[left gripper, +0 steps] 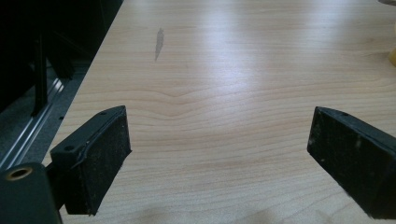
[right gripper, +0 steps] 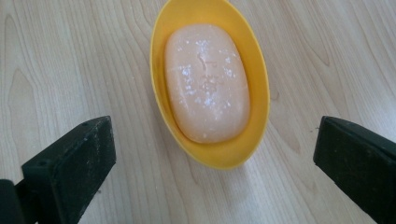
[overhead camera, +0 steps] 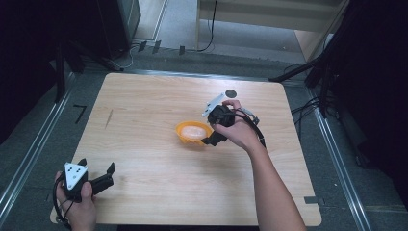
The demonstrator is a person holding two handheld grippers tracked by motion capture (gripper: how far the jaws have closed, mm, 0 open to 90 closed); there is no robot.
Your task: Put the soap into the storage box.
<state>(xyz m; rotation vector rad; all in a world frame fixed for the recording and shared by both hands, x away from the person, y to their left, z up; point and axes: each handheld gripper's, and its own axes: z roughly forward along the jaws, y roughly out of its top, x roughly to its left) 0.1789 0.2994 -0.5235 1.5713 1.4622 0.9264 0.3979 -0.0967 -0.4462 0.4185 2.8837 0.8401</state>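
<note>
soap (right gripper: 207, 81) in dish (right gripper: 164, 28) | right claw (overhead camera: 210, 139) fingertips hidden from above

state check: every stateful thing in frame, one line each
soap: lying flat in the dish, not gripped
dish: upright on the table, holds the soap, free of both grippers
right gripper: open, jaws apart on either side of the near end of the dish, no contact
left gripper: open, nothing between its jaws, low over bare table at the near left corner
</note>
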